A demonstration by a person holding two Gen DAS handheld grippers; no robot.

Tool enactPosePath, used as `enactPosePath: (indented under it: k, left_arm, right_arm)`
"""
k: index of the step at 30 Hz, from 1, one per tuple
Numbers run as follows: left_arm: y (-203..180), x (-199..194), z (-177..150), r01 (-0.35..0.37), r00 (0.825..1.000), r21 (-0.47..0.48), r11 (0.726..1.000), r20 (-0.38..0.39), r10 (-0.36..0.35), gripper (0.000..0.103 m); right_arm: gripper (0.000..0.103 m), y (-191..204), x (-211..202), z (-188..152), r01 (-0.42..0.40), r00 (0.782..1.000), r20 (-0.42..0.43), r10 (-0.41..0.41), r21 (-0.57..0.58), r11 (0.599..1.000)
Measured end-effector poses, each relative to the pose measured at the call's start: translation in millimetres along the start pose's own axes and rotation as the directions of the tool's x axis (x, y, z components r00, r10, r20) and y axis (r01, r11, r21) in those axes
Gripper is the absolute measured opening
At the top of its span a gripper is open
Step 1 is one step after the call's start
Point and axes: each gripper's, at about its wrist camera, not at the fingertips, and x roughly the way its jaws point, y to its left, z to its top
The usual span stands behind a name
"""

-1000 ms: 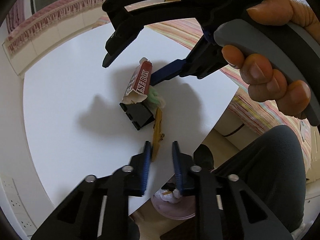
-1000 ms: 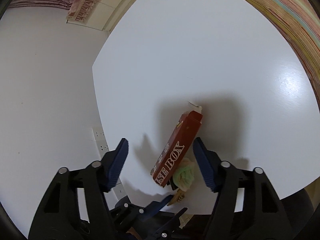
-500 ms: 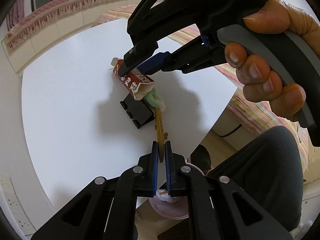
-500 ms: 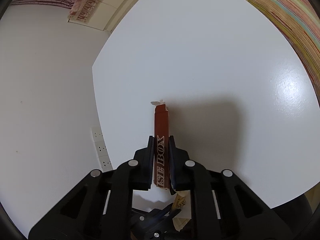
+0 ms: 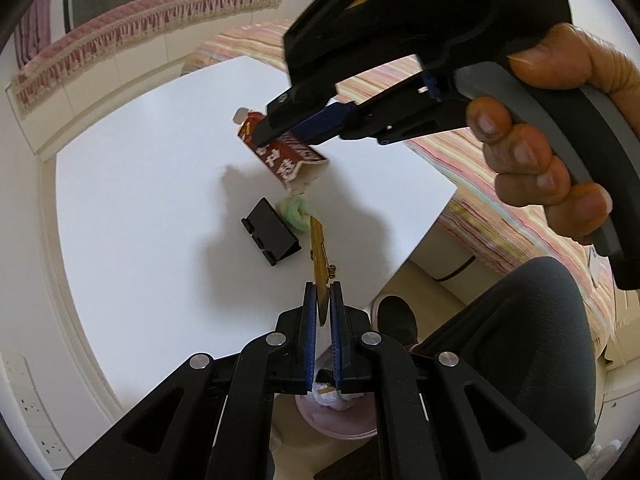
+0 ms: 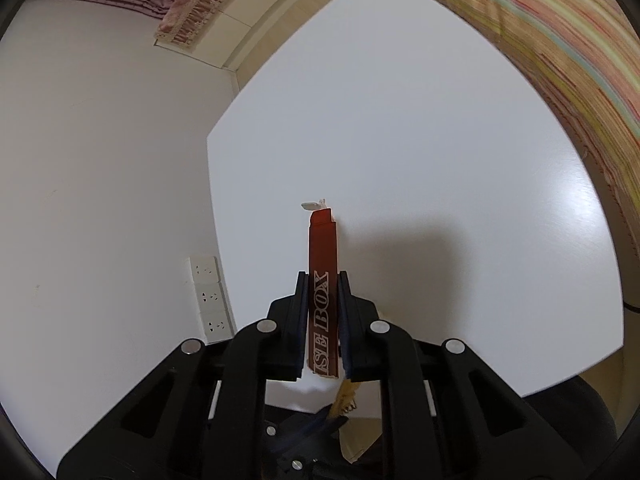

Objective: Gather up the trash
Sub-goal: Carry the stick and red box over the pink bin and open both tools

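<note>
My left gripper is shut on a wooden clothespin that sticks forward from the pads, above the white table. My right gripper is shut on a flattened red carton marked "BOX" and holds it lifted off the table; the carton also shows in the left wrist view. A black binder clip and a green crumpled wad lie on the table just beyond the clothespin.
A pink bin with white trash in it stands on the floor below the table's near edge. The person's leg and shoe are at the right. A striped cloth borders the table. Wall sockets are at the left.
My left gripper closed on the clothespin and lifted it. My right gripper closed on the red carton and raised it off the table, away from the green wad.
</note>
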Motion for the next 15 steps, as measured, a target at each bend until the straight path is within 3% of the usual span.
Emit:
enactPosePath:
  k: [15]
  left_arm:
    - [-14.9,-29.6,-19.2,0.015,0.999,0.011,1.000,0.039,-0.016,0.006]
  right_arm:
    - [0.013,3.6,-56.7,-56.3,0.000,0.999,0.053,0.006,-0.126,0.992]
